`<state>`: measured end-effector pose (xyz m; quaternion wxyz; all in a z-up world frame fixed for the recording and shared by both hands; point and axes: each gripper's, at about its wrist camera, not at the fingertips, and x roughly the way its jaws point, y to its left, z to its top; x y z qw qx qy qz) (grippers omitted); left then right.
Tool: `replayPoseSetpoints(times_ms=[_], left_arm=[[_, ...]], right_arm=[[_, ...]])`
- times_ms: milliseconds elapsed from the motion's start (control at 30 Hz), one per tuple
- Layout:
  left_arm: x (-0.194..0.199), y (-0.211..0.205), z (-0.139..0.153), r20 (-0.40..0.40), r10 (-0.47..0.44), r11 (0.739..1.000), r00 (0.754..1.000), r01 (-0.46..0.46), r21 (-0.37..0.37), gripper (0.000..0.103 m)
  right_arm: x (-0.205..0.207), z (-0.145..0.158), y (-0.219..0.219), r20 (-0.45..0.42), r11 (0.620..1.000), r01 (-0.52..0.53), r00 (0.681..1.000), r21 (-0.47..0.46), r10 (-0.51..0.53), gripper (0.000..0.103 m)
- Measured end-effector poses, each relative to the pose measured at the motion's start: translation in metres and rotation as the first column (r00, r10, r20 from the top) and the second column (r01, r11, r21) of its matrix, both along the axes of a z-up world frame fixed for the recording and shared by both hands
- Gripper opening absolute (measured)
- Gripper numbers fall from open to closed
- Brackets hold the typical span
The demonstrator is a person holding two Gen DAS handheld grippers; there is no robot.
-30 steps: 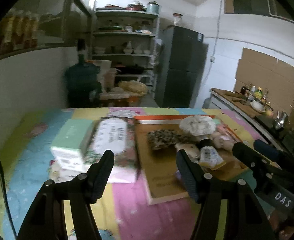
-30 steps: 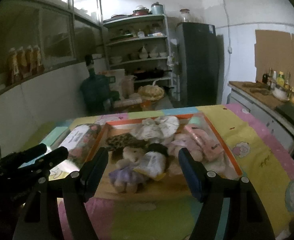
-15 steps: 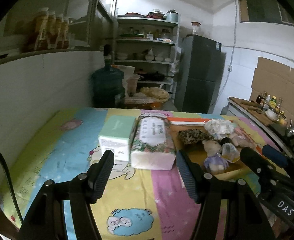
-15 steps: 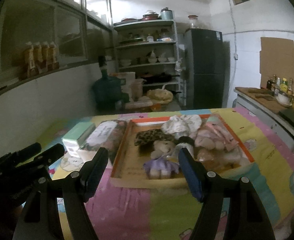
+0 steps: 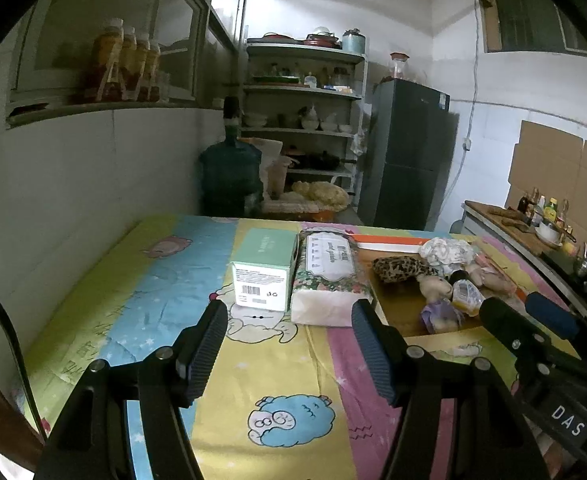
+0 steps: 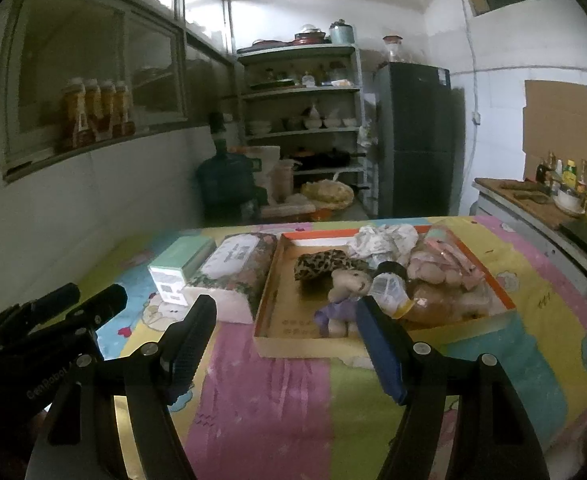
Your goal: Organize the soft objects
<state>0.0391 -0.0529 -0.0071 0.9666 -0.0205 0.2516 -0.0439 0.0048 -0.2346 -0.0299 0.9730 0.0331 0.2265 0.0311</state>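
Both grippers pulled back from table since earlier. Left gripper (image 5: 289, 340) and right gripper (image 6: 285, 336) wide apart, empty. Soft toys (image 6: 349, 280) piled in cardboard tray (image 6: 277, 280), beside tissue pack (image 5: 325, 276).

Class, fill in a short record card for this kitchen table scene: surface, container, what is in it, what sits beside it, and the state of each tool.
Surface: table with cartoon cloth
Container: shallow cardboard tray
In tray: leopard-print piece, small plush doll, white cloth, pink soft items
Beside tray: floral tissue pack, mint green box
Left tool: open, empty
Right tool: open, empty
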Motion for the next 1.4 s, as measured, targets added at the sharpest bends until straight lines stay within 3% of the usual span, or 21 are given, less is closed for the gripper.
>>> replayPoseSetpoints(times_ms=[1400], left_arm=[[-0.014, 0.007, -0.008, -0.001, 0.002, 1.000, 1.000, -0.002, -0.002, 0.065]], right_arm=[[-0.011, -0.005, 0.008, -0.011, 1.000, -0.010, 1.000, 0.003, 0.010, 0.074]])
